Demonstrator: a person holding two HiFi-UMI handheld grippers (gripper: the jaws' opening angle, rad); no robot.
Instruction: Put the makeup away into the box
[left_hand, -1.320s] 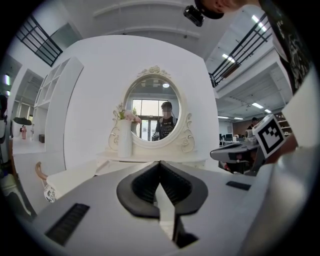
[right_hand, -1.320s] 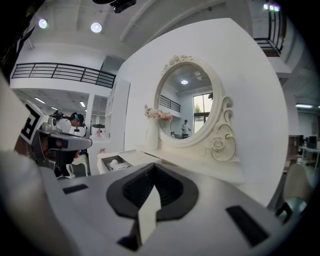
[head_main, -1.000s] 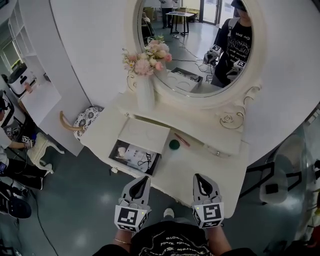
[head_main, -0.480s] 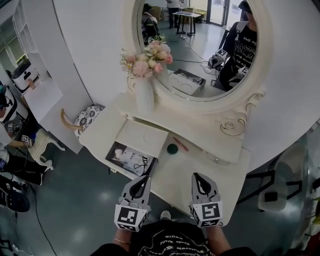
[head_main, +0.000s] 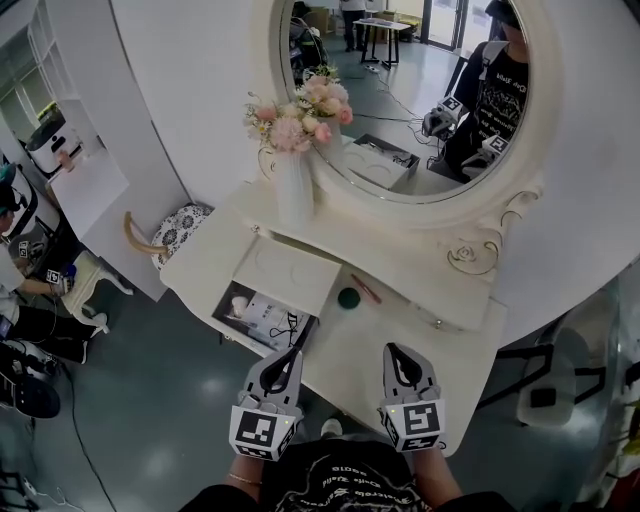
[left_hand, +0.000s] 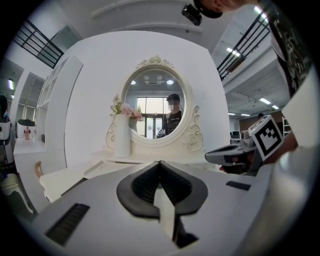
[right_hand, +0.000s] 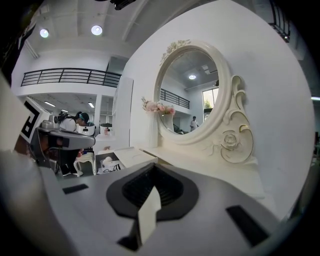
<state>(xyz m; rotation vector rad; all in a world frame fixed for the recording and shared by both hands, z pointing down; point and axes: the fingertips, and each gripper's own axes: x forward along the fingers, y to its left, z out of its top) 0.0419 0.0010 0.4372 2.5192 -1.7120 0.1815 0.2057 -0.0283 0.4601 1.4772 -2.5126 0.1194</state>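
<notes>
Both grippers are held low at the near edge of a white tabletop (head_main: 410, 335), side by side and well apart, pointed toward an oval mirror (head_main: 400, 90). The left gripper (head_main: 290, 352) is seen with its jaws closed together and nothing between them; in the head view its tip lies near the front corner of the box (head_main: 222, 305). The right gripper (head_main: 395, 352) is likewise closed on nothing, over the bare near part of the tabletop.

The box is set on the left part of the tabletop with its white lid (head_main: 290, 272) folded back. Pale items and a dark cord are seen inside it, but they are too small to be told apart. Two pieces of makeup are left out on the tabletop just right of the box: a small round green item (head_main: 348, 297) and, just beside it, a thin red stick (head_main: 366, 289). Behind the box, a tall white vase (head_main: 294, 188) of pink flowers (head_main: 300, 115) stands upright at the mirror's left edge.
</notes>
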